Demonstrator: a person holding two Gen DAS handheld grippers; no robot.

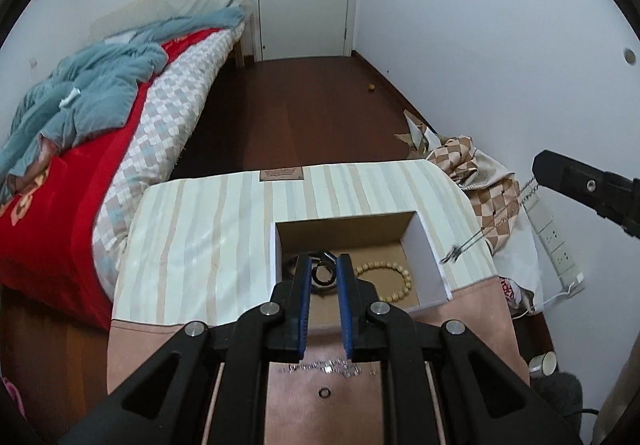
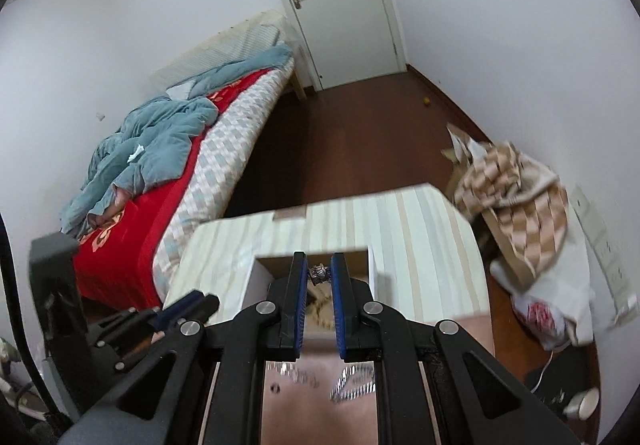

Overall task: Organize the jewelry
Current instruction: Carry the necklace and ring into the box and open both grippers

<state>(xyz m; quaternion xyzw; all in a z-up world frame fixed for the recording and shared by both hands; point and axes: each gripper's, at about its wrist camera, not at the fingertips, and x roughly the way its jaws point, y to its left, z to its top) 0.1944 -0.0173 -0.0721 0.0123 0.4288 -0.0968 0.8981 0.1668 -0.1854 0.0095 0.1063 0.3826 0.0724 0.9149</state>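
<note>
An open cardboard box [image 1: 344, 231] sits on the striped cloth [image 1: 200, 245]. A wooden bead bracelet [image 1: 402, 271] and a dark metal bangle [image 1: 323, 279] lie inside it. My left gripper [image 1: 325, 271] hovers above the box's near side, pads nearly together, and I see nothing pinched between them. In the right wrist view it shows at the lower left [image 2: 200, 301]. My right gripper [image 2: 319, 268] is shut on a silver chain [image 2: 319, 275]. The left wrist view shows it [image 1: 538, 167] raised to the right of the box, with the chain [image 1: 480, 229] dangling down toward the box's right wall.
Another silver chain [image 1: 332, 367] and a small ring [image 1: 324, 392] lie on the pink tabletop [image 1: 160, 341] near me. A bed [image 1: 100, 149] stands to the left. Checked cloth [image 1: 476, 181], a power strip [image 1: 556, 237] and a tape roll [image 1: 545, 363] are on the floor at right.
</note>
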